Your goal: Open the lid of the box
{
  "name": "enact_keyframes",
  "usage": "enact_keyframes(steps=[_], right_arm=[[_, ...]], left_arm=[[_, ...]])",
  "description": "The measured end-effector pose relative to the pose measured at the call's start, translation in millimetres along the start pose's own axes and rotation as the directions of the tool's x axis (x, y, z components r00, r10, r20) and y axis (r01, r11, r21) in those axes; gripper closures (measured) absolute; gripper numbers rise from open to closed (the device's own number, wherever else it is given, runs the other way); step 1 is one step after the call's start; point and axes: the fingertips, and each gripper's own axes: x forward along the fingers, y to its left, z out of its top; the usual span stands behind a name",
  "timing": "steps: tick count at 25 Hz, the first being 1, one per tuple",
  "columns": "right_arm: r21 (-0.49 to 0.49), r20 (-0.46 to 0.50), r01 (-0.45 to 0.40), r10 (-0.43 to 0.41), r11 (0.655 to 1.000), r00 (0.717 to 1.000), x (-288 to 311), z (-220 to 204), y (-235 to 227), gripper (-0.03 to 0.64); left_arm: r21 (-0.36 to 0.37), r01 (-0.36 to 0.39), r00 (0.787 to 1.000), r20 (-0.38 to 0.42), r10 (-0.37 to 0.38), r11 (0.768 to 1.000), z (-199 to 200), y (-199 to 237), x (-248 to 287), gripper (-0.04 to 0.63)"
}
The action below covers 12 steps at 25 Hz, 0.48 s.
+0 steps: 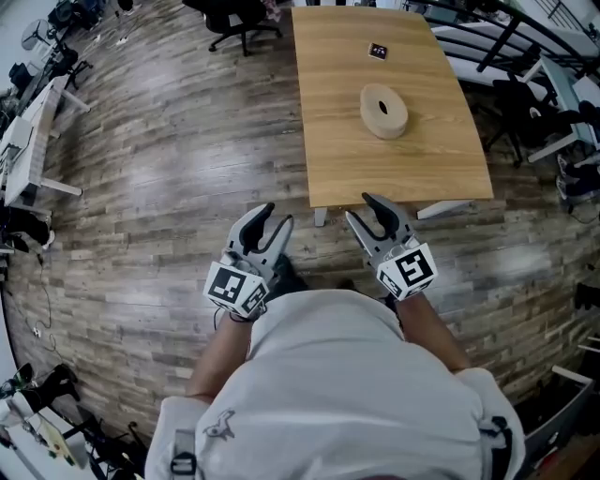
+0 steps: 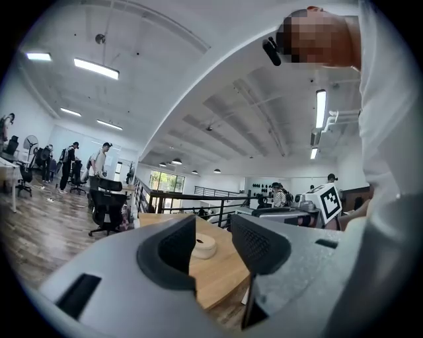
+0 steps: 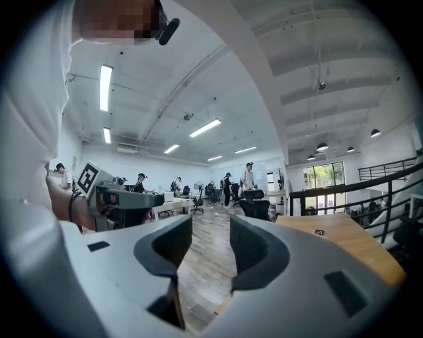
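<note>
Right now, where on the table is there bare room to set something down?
The table is mostly bare: its left half beside the round box, and the near strip by the front edge. Tightest between box and small black tag.

Straight path over near desk (image 1: 328,159) edge to round box (image 1: 383,111): top bare in front & both sides. Small marker card (image 1: 378,51) well behind it. Black office chair (image 1: 234,17) off far-left corner; floor (image 1: 169,169) on L open.
</note>
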Motion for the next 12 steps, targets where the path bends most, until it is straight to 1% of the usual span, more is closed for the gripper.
enact_keyframes(steps=[2,5,8,12], right_arm=[[-0.002,-0.002,0.0,0.0,1.0,1.0,16.6,0.5,3.9,0.419],[-0.001,-0.008,0.007,-0.007,1.0,1.0,45.0,2.0,8.3,0.403],[-0.001,-0.014,0.012,-0.012,1.0,1.0,76.4,4.7,17.0,0.396],[-0.013,-0.016,0.017,-0.017,1.0,1.0,120.7,13.7,32.6,0.393]], left_arm=[[-0.001,0.005,1.0,-0.005,-0.005,1.0,-1.4,15.0,-3.0,0.401],[-0.005,0.008,1.0,-0.014,-0.008,1.0,-1.6,41.3,-6.5,0.353],[-0.012,0.014,1.0,-0.009,-0.014,1.0,1.6,72.3,-12.7,0.337],[-0.005,0.016,1.0,0.006,-0.016,1.0,14.0,119.1,-25.3,0.336]])
